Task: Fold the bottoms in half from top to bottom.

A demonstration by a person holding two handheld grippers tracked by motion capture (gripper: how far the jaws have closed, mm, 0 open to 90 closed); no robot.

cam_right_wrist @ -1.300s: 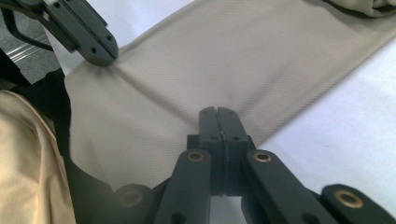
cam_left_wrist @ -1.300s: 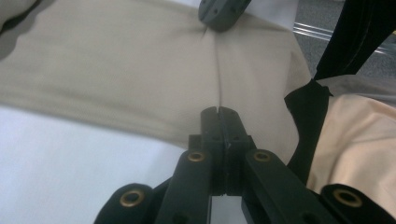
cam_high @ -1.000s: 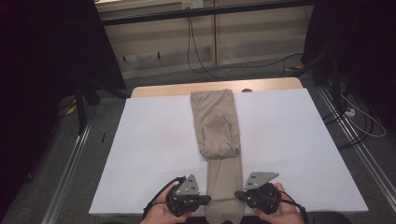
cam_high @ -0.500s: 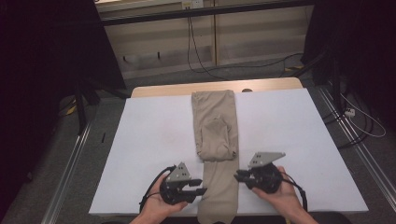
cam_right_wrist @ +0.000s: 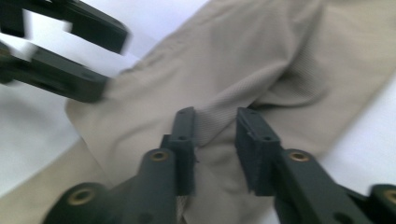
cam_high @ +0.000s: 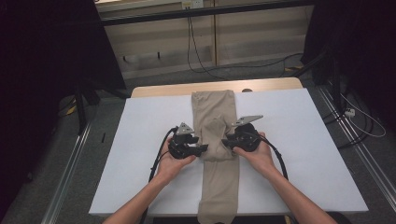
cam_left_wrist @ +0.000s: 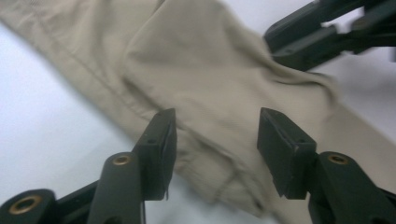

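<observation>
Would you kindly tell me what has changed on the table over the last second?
Both hands moved away from the near edge: the left gripper and right gripper now flank the folded end of the beige fabric trousers, which looks bunched up. The white table cover and the trousers' far end stayed put.

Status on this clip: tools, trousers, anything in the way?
Left tool open at fold edge. Right tool part open, cloth between jaws. Trousers folded on table. Nothing blocking.
</observation>
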